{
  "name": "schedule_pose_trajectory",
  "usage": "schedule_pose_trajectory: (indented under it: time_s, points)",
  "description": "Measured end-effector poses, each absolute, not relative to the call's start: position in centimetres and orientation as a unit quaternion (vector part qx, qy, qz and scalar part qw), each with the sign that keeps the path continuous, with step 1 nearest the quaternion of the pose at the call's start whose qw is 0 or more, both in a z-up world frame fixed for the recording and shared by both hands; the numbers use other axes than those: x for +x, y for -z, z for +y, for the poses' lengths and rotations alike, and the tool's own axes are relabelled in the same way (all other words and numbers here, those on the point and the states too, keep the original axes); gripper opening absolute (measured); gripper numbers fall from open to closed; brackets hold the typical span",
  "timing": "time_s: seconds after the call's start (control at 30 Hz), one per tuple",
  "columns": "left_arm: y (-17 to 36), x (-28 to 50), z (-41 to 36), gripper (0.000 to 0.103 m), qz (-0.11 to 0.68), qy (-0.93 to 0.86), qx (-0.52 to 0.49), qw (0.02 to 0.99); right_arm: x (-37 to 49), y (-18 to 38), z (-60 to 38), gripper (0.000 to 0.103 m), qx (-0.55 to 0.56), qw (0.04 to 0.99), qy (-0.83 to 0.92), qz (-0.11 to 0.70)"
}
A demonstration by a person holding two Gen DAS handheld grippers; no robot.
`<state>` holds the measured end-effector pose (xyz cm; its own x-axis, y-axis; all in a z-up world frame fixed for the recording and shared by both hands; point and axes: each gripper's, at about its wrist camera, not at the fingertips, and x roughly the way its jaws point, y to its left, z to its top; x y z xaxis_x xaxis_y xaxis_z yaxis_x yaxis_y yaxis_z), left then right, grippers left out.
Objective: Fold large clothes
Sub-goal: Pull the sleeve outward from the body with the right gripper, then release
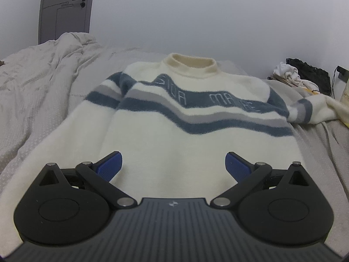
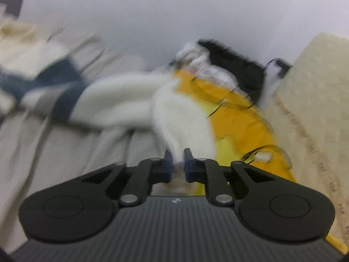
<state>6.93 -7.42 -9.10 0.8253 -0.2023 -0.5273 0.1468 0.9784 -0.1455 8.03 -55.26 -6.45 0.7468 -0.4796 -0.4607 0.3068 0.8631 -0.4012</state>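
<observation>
Sweater: a cream sweater (image 1: 165, 131) with blue and grey wavy bands lies face up and flat on a bed (image 1: 43, 100), collar at the far end, straight ahead of the left gripper.
Left gripper: the left gripper (image 1: 173, 163) hovers over the hem end with its blue pads spread wide apart and nothing between them.
Right gripper: the right gripper (image 2: 178, 163) has its pads nearly together, pinching the cream sleeve (image 2: 183, 120) at its cuff end; the sleeve runs forward and away to the left from the pads.
Left view only: the whole front of the sweater, its collar, a rumpled blanket (image 1: 54, 54) to the left, a grey door (image 1: 65, 8) far left, and the sleeve trailing off to the right.
Right view only: a yellow cloth (image 2: 235, 122) just right of the sleeve and a beige cushion (image 2: 316, 109) further right; this view is blurred.
Both views: a black item (image 1: 314, 74) by the wall, ahead and to the right.
</observation>
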Motion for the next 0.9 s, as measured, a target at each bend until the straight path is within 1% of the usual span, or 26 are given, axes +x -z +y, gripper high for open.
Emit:
schedule_pose_trajectory:
  time_s: [0.07,0.13,0.23,0.33,0.43,0.53,0.6,0.7,0.8,0.9]
  points:
    - [9.1,6.9,-7.4,0.102,0.283,0.091,-0.048,0.954,7.4,4.3,-56.7,0.009,-0.129,0.931,0.238,0.244]
    - [9.1,6.9,-7.4,0.102,0.283,0.095,-0.049,0.953,7.4,2.2,-59.2,0.009,-0.091,0.933,0.269,0.22]
    - [8.9,6.9,-7.6,0.102,0.28,0.106,-0.047,0.953,7.8,0.1,-63.6,0.008,-0.034,0.927,0.314,0.204]
    - [8.7,6.9,-8.2,0.102,0.275,0.122,-0.043,0.953,8.7,-0.4,-68.0,0.008,0.037,0.912,0.353,0.206]
    - [8.8,7.2,-8.9,0.102,0.276,0.134,-0.045,0.951,9.5,0.9,-71.3,0.007,0.087,0.896,0.377,0.217]
    - [8.9,7.6,-9.5,0.102,0.281,0.142,-0.049,0.948,10.3,3.4,-73.5,0.007,0.108,0.882,0.392,0.239]
    - [9.0,7.8,-9.8,0.102,0.283,0.145,-0.05,0.947,10.4,5.3,-74.1,0.003,0.116,0.874,0.401,0.251]
    - [9.2,8.2,-10.0,0.102,0.288,0.144,-0.05,0.946,9.7,7.7,-74.8,0.002,0.127,0.86,0.414,0.271]
    - [9.4,8.5,-10.0,0.102,0.292,0.141,-0.052,0.945,8.0,8.5,-75.2,0.002,0.158,0.856,0.413,0.266]
    - [9.1,8.3,-10.0,0.102,0.287,0.141,-0.055,0.946,6.9,7.6,-74.5,0.002,0.16,0.861,0.41,0.254]
